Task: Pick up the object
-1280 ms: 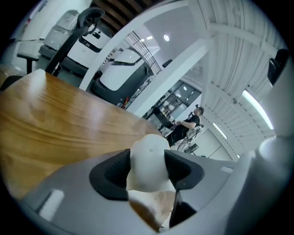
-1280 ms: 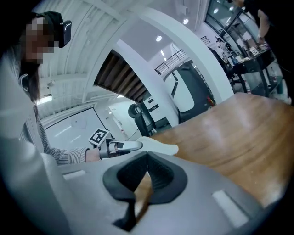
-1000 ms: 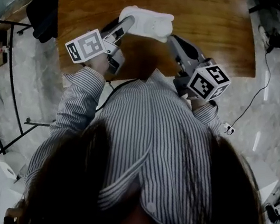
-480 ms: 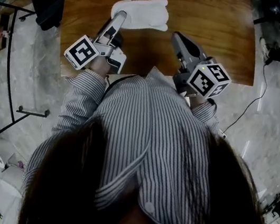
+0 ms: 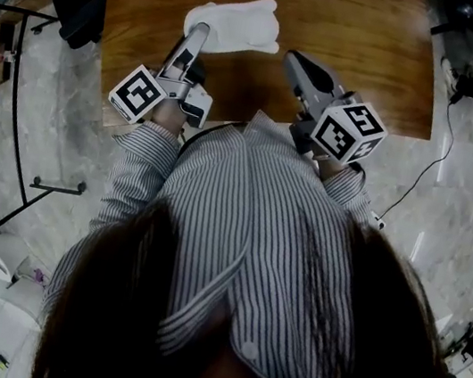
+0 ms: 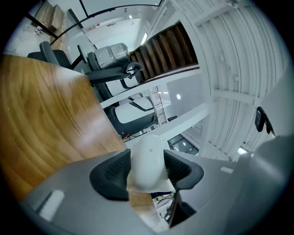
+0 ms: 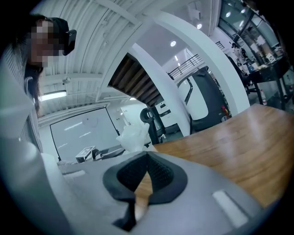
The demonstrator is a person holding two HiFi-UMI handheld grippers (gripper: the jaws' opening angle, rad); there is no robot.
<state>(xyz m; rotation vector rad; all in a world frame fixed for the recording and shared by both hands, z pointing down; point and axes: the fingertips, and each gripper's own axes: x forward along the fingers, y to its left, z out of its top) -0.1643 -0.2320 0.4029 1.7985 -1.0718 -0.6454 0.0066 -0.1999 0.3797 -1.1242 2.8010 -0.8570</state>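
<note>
The object is a white, soft-looking lump (image 5: 234, 22) over the far left part of the wooden table (image 5: 371, 44). My left gripper (image 5: 197, 36) reaches up to its near left end and is shut on it. In the left gripper view both dark pads press on the white object (image 6: 147, 163). Whether it rests on the table I cannot tell. My right gripper (image 5: 294, 58) hovers to the right of the object, apart from it. Its jaws (image 7: 147, 159) meet with nothing between them, and the white object (image 7: 133, 135) shows beyond them at the left.
A black chair (image 5: 79, 2) stands off the table's far left corner. A thin metal rack (image 5: 8, 98) stands on the marble floor at the left. A cable (image 5: 431, 164) runs across the floor at the right. The table's near edge lies just in front of the person's striped shirt (image 5: 238, 229).
The white object and the left gripper have shifted left and away from me. The right gripper, close beside the object one second ago, now stands apart from it.
</note>
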